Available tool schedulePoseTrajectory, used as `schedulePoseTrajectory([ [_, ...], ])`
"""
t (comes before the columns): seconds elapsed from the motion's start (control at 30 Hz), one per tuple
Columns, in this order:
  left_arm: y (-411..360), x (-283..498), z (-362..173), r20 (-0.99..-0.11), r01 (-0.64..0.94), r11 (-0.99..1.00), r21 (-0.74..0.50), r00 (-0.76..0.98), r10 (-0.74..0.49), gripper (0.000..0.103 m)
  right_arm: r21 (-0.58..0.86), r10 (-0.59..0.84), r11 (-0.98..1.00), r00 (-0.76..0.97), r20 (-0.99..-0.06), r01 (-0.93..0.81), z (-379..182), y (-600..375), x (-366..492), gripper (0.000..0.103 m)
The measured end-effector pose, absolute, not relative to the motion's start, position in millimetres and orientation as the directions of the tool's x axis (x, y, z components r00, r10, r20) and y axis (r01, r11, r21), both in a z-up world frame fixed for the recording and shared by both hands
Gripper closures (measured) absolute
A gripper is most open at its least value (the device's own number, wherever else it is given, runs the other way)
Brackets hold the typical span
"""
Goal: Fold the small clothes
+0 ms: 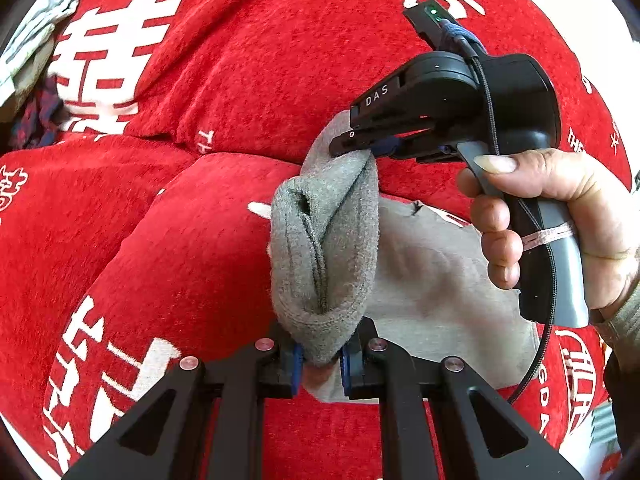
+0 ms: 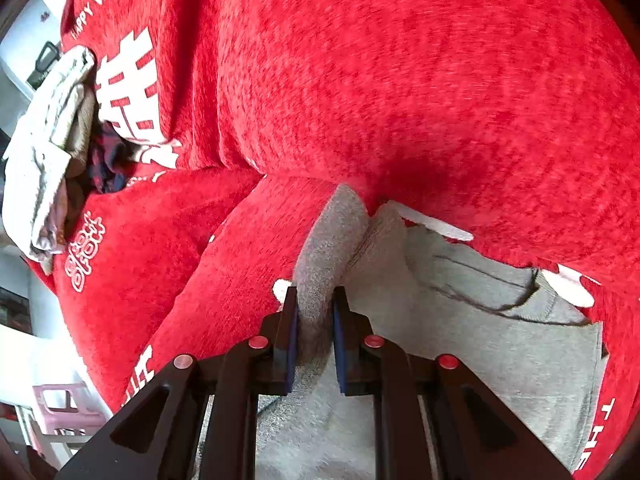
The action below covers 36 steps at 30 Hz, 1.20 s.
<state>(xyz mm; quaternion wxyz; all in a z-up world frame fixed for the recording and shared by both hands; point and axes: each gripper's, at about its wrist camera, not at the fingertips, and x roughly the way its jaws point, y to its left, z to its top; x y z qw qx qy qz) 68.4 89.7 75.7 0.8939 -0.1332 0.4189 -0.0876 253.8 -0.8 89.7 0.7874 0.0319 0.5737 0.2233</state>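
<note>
The left gripper (image 1: 320,354) was pinching a bunched fold of the grey garment (image 1: 432,280) between its 2 blue-padded fingers (image 1: 297,364), the cloth rising from the pads in a thick, rolled hump with a dark crease down its middle; the right gripper (image 1: 352,148), seen from the left wrist camera, was clamped on the far end of that same hump, its jaws pressed together on the fabric, and a person's hand (image 1: 560,216) wrapped its handle, with a fingertip on the trigger; from the right wrist view the right gripper (image 2: 314,332) showed the same thing close up, its 2 pads (image 2: 340,344) squeezing a narrow ridge of grey cloth that stood up between them; the rest of the garment lay spread flat on the red cover (image 2: 400,80) to the right of both grippers, a seamed pocket (image 2: 500,292) visible on it in the right wrist view; the red cover bore large white characters and draped over rounded cushions, so the garment sat in the dip where 2 cushions met; at the far left edge a heap of other clothes (image 2: 48,152), pale and tan with a dark checked piece (image 2: 106,160) beside it, rested well apart from the grey garment; a pink stool (image 2: 68,408) showed at the lower left of the right wrist view.
</note>
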Motion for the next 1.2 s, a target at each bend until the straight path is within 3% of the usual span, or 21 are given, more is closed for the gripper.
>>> schedulePoseTrajectory([
  [1.2,-46.9,45.1,98.4,-0.754,0.215,0.969,-0.122,0.614,-0.232,0.088,0.407,0.486,0.868,0.319,-0.814,-0.284,111.3,-166.4,226.9,0.087],
])
